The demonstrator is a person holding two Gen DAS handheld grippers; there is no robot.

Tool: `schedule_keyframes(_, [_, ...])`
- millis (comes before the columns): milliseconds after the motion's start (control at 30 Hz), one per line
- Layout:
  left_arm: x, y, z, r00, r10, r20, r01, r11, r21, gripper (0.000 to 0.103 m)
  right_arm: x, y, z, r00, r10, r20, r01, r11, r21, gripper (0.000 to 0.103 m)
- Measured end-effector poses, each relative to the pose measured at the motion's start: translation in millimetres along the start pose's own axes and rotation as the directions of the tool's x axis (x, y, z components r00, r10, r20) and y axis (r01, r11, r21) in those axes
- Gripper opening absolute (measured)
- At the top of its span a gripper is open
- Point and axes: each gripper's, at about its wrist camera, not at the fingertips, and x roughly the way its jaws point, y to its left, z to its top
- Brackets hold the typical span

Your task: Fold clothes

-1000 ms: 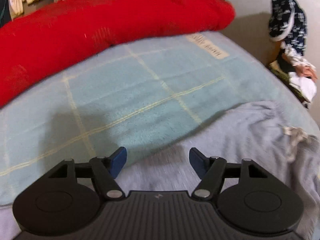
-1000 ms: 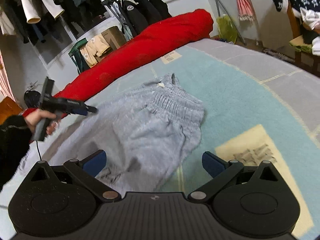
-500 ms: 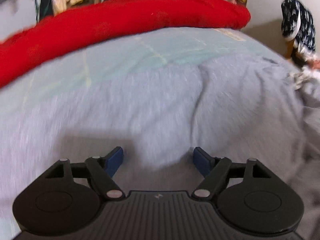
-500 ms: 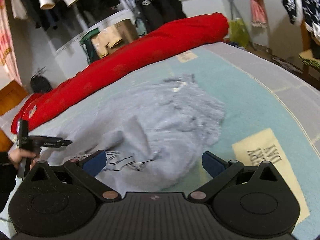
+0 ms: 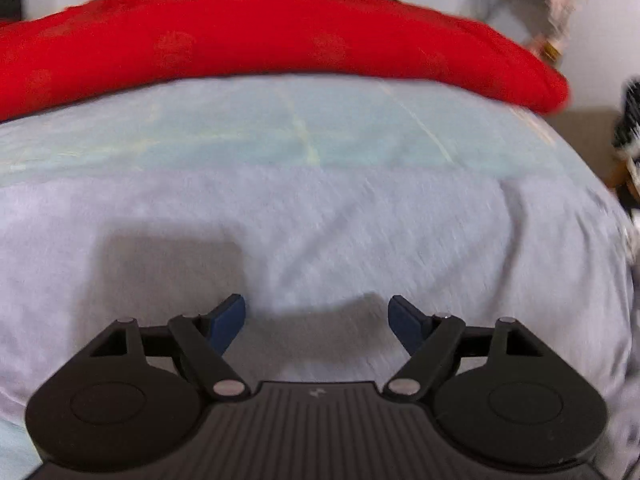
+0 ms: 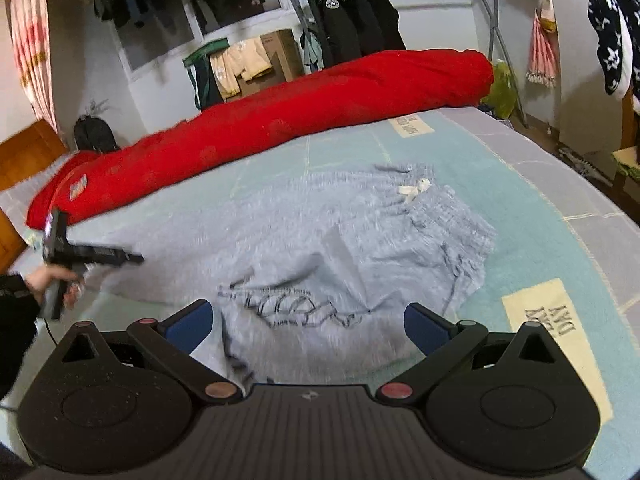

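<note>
A light grey pair of sweatpants point(image 6: 320, 248) lies spread on the bed, with its gathered waistband and white drawstring point(image 6: 414, 189) at the far right. It fills the near half of the left wrist view point(image 5: 320, 232). My left gripper point(image 5: 318, 318) is open and empty, low over the grey fabric; it also shows in the right wrist view point(image 6: 96, 256) at the garment's left end. My right gripper point(image 6: 308, 324) is open and empty above the garment's near edge.
A long red rolled quilt point(image 6: 280, 120) lies along the bed's far side, also in the left wrist view point(image 5: 260, 44). The bed has a pale blue blanket point(image 6: 540, 216). Hung coats point(image 6: 352, 20), boxes and a wooden headboard point(image 6: 28, 156) stand beyond the bed.
My left gripper has moved left along the sweatpants, from their far edge to over the grey fabric. My right gripper has drawn back and risen a little. Both stay open.
</note>
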Motion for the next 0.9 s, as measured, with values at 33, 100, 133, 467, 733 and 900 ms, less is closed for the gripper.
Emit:
schedule_keyframes(33, [2.2, -0.4, 5.8, 1.000, -0.001, 0.012, 0.001, 1.000, 0.000, 0.078, -3.5, 0.8, -0.7, 1.000, -0.013, -0.001, 0.013, 1.000, 0.004, 0.103])
schedule_keyframes(100, [6.9, -1.4, 17.3, 0.999, -0.002, 0.036, 0.002, 1.000, 0.001, 0.078, -7.6, 0.2, -0.9, 1.000, -0.022, 0.002, 0.022, 1.000, 0.019, 0.103])
schedule_keyframes(133, [17.5, -4.1, 23.0, 1.000, -0.007, 0.011, 0.007, 1.000, 0.013, 0.078, -9.0, 1.2, -0.7, 1.000, -0.028, 0.004, 0.028, 0.999, 0.025, 0.103])
schedule_keyframes(467, [36.2, 54.5, 44.1, 0.970, 0.242, -0.004, -0.240, 0.958, -0.158, 0.077, -16.8, 13.0, -5.3, 0.997, -0.079, -0.024, 0.079, 0.997, 0.021, 0.103])
schedule_keyframes(733, [-14.6, 25.6, -19.2, 0.993, 0.102, 0.052, -0.107, 0.989, 0.102, 0.083, 11.2, 8.8, -0.4, 0.998, -0.021, -0.061, 0.023, 0.999, 0.037, 0.103])
schedule_keyframes(900, [-28.1, 41.2, -54.0, 0.985, 0.165, 0.054, -0.169, 0.983, 0.078, 0.087, 32.3, 13.2, 5.0, 0.996, 0.037, -0.080, -0.036, 0.999, 0.007, 0.103])
